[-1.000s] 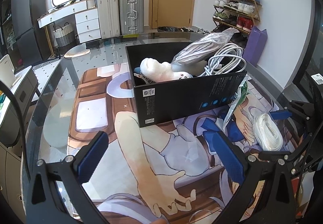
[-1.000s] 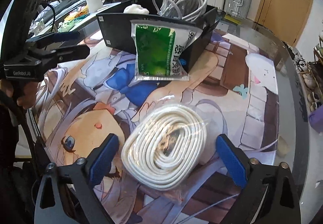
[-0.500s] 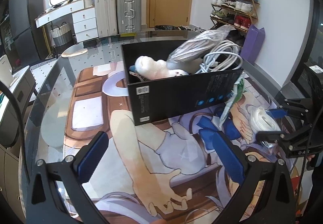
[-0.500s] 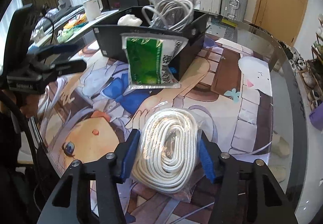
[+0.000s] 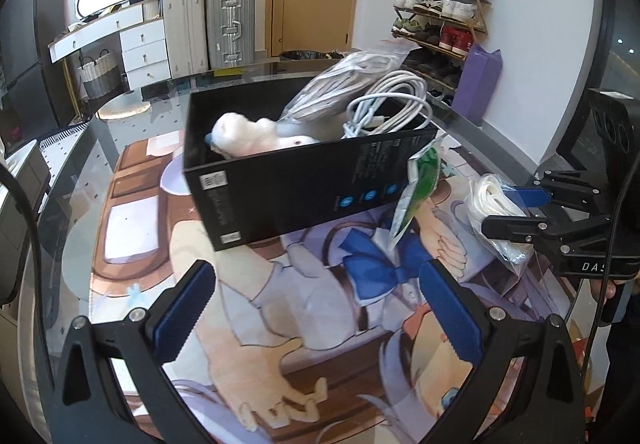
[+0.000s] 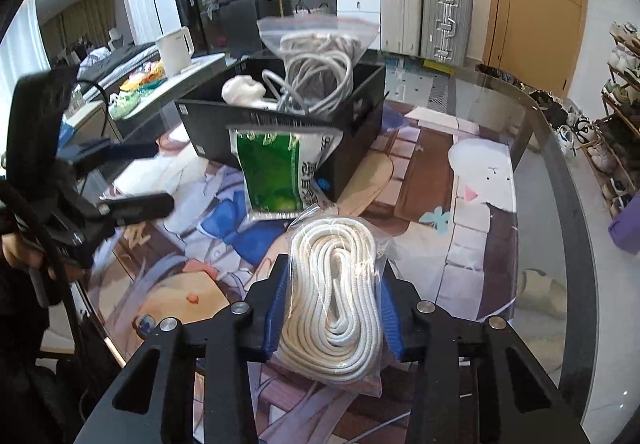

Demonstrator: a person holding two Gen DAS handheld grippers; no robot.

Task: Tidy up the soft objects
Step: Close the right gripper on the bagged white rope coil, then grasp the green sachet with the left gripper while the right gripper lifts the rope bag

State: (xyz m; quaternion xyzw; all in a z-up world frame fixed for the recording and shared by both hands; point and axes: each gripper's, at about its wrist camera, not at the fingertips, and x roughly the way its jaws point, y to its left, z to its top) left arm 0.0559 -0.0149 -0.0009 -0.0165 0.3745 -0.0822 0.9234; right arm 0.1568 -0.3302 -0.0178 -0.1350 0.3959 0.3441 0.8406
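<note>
My right gripper is shut on a clear bag of coiled white rope and holds it above the printed table mat; it also shows in the left wrist view. A black box holds a white plush, a loose white cable and a bagged cable. A green-and-white packet leans on the box's near wall. My left gripper is open and empty, low over the mat in front of the box.
The glass table's curved edge runs along the right. Suitcases, a white dresser and a shoe rack stand in the room beyond. A white mug sits on a side counter.
My right gripper closed on the bagged rope and lifted it off the mat. My left gripper shifted slightly; the box now appears tilted and closer.
</note>
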